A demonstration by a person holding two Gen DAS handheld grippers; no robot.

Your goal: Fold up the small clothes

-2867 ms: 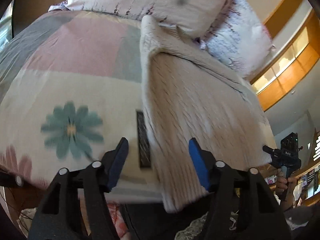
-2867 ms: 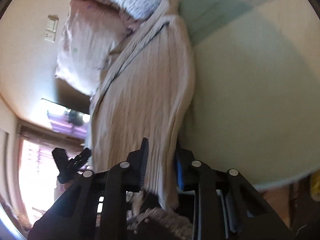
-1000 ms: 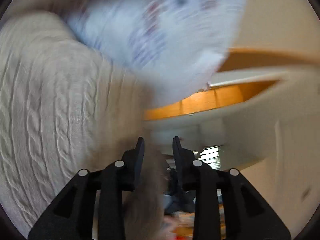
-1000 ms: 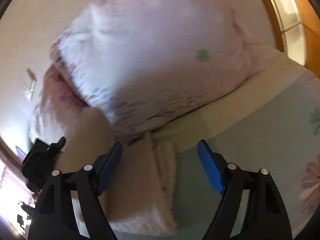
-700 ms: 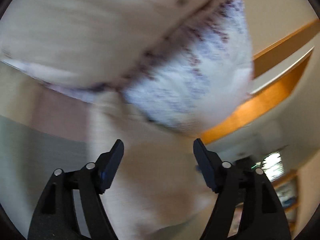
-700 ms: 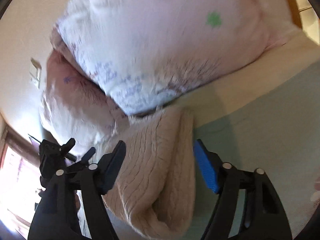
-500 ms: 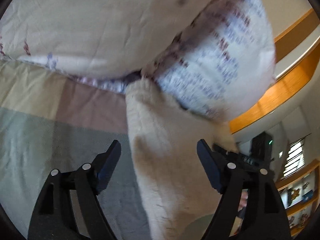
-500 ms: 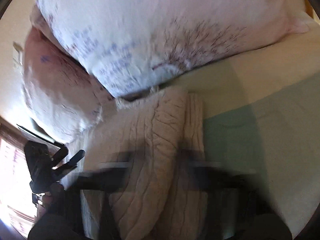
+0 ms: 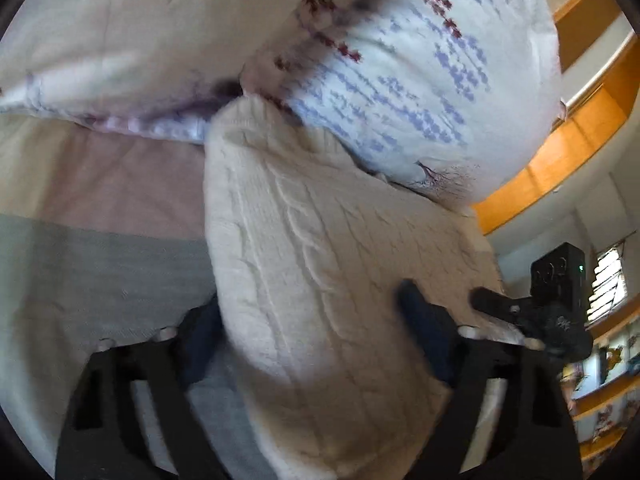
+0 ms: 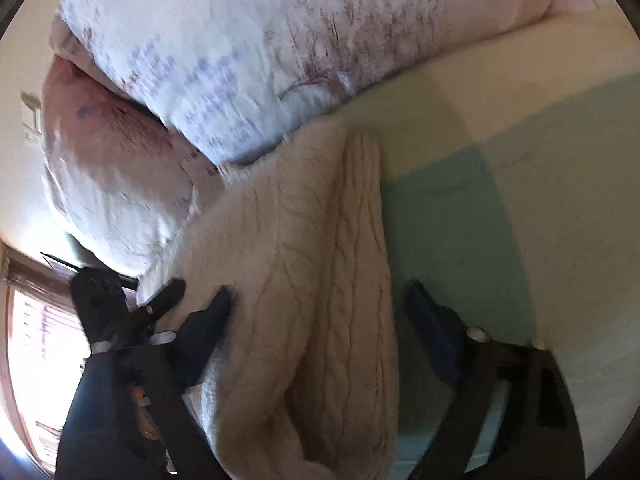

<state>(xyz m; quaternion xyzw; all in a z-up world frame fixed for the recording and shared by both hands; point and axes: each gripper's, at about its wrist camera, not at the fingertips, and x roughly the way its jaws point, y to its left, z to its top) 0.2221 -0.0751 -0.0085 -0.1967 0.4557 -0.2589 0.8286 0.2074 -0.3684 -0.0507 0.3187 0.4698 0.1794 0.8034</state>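
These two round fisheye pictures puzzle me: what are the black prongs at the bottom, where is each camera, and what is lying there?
No robot arm here: a person holds a two-finger gripper in each hand, with a camera looking along its fingers. One picture is from the left gripper, the other from the right gripper. Both are open, straddling a cream cable-knit sweater and holding nothing. The sweater lies folded on a pastel patchwork bedspread, its far end against the printed pillows. Each view also shows the other gripper at its edge.

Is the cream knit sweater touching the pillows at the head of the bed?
Touching. In the left wrist view the sweater has its far end pressed against the purple-print pillow, with no gap between them.
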